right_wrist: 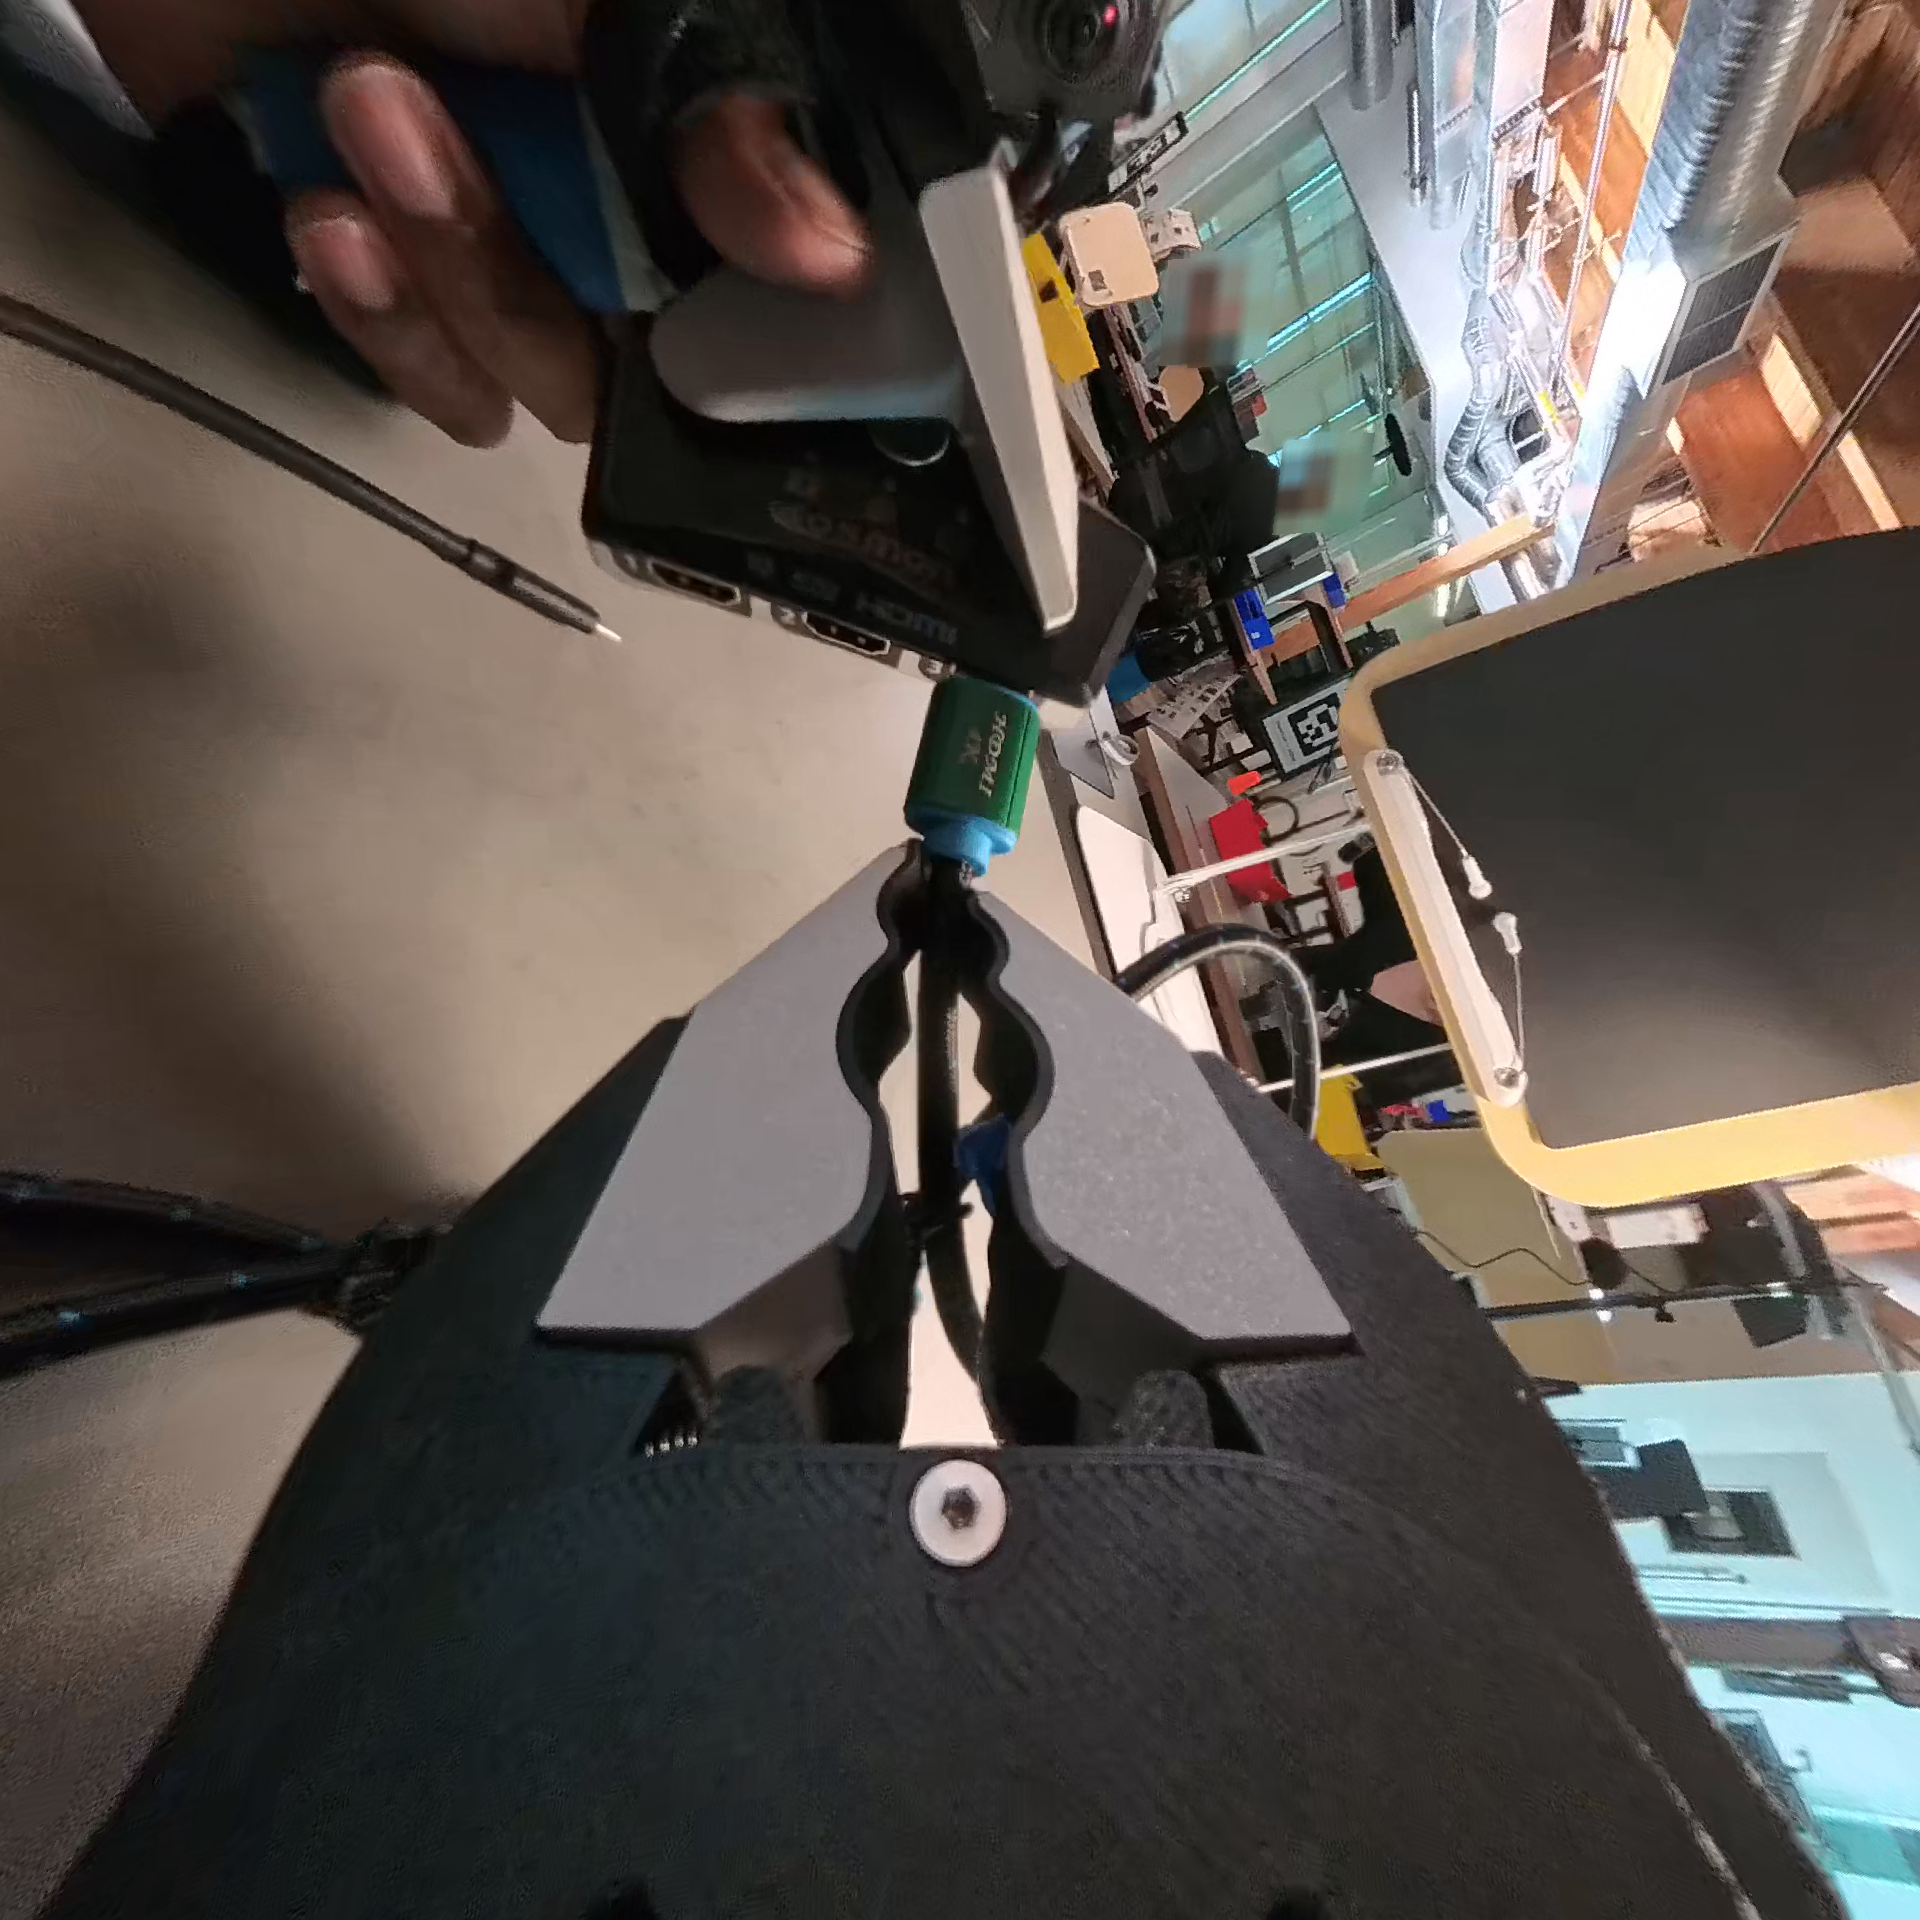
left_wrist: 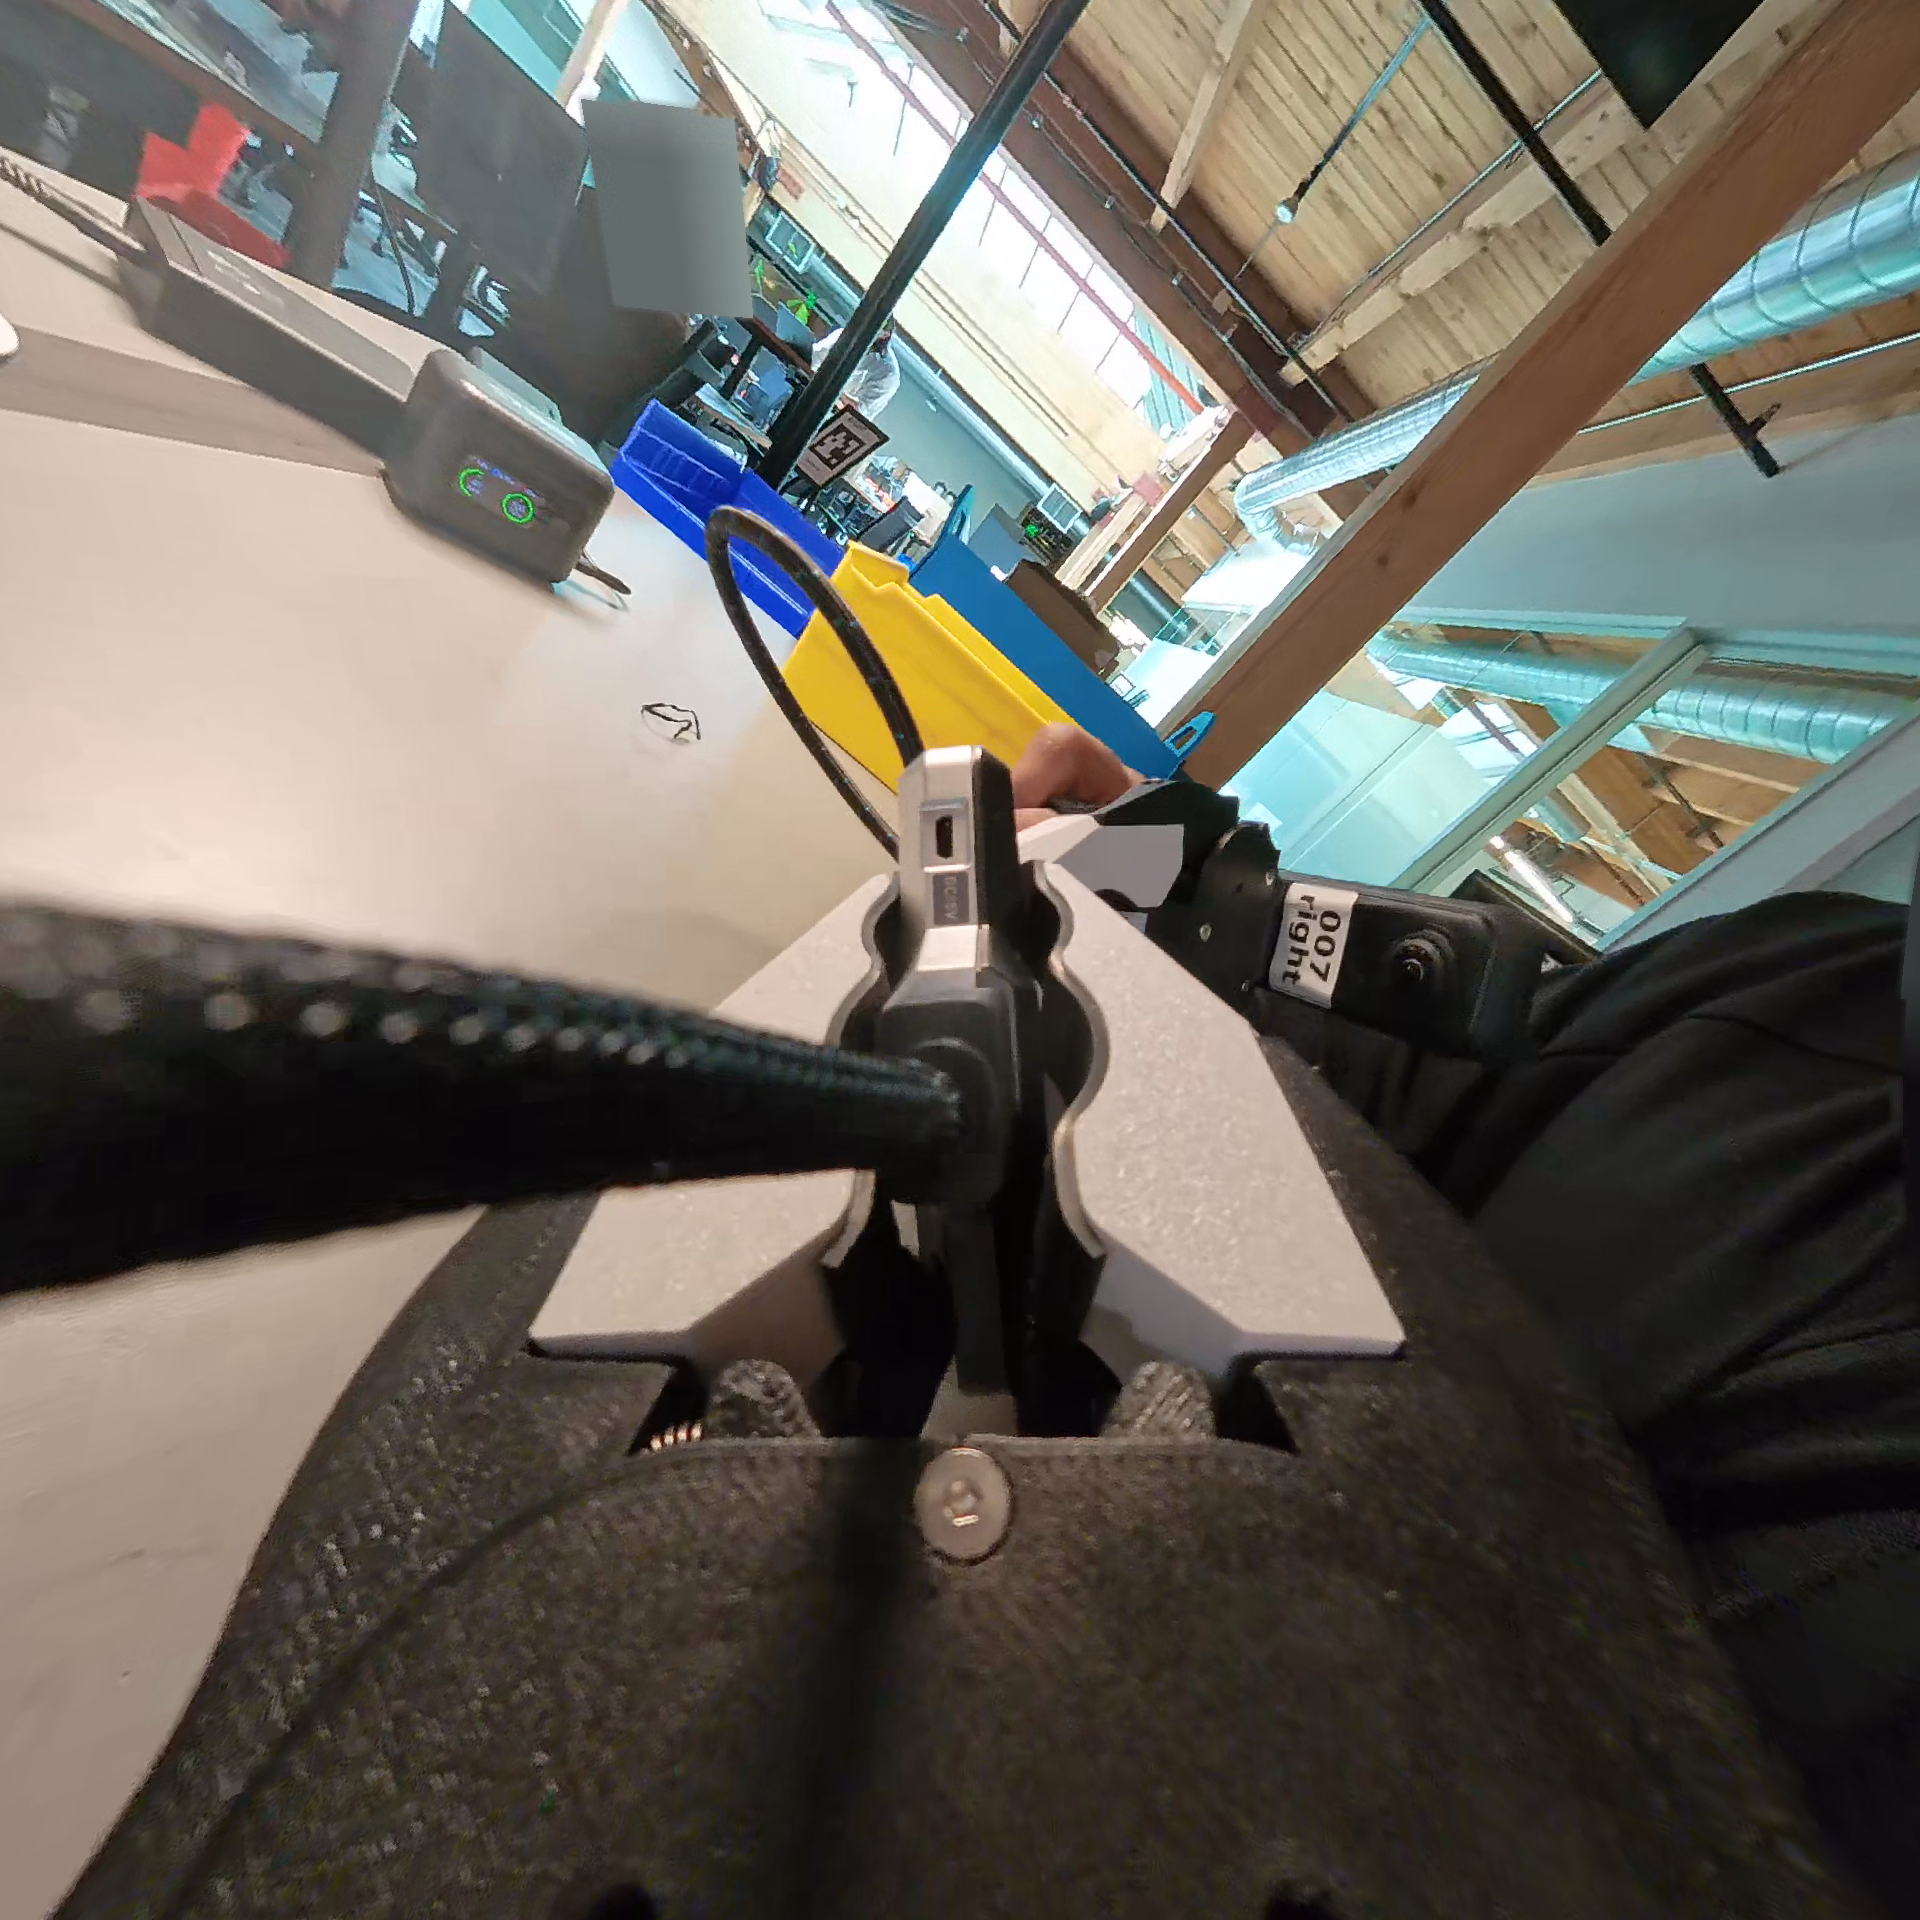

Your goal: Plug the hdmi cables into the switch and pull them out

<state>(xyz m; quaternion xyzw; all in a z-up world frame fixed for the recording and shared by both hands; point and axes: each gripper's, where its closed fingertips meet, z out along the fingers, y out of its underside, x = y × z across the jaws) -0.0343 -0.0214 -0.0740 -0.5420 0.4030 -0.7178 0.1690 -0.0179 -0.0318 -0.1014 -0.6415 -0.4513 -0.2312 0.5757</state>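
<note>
**A:** Status on the left gripper [left_wrist: 971, 997]?

**B:** Clamped on the switch [left_wrist: 948, 883]. Its grey fingers [left_wrist: 1174, 1091] pinch the box edge-on, silver end face toward the camera, a small port showing on it. A thick braided black cable [left_wrist: 468, 1060] is plugged into the near side and runs off to the left, blurred. A thinner black cable [left_wrist: 800, 634] loops up from the far end of the switch.

**A:** And the right gripper [right_wrist: 940, 904]?

**B:** Narrow, closed on the black cord [right_wrist: 935, 1039] of the hdmi cable, just behind the plug. The green plug [right_wrist: 971, 764] with its blue collar [right_wrist: 961, 840] sticks out past the fingertips.

**A:** Plug seated?

**B:** Its nose meets the port face of the switch [right_wrist: 831, 540] at the rightmost socket. How deep it sits cannot be told; the joint is blurred. Two ports [right_wrist: 694, 594] to its left are empty.

**A:** Where is all this?

**B:** Held up over the pale table [left_wrist: 312, 675], both views tilted hard. The right wrist view shows a hand [right_wrist: 436, 260] on the left gripper's handle. A loose thin cable end [right_wrist: 520, 587] is beside the switch.

**A:** Anything else on the table?

**B:** A dark box with green ring lights [left_wrist: 499, 468]; blue bins [left_wrist: 686, 478] and a yellow bin [left_wrist: 914, 665] at the far edge.
</note>
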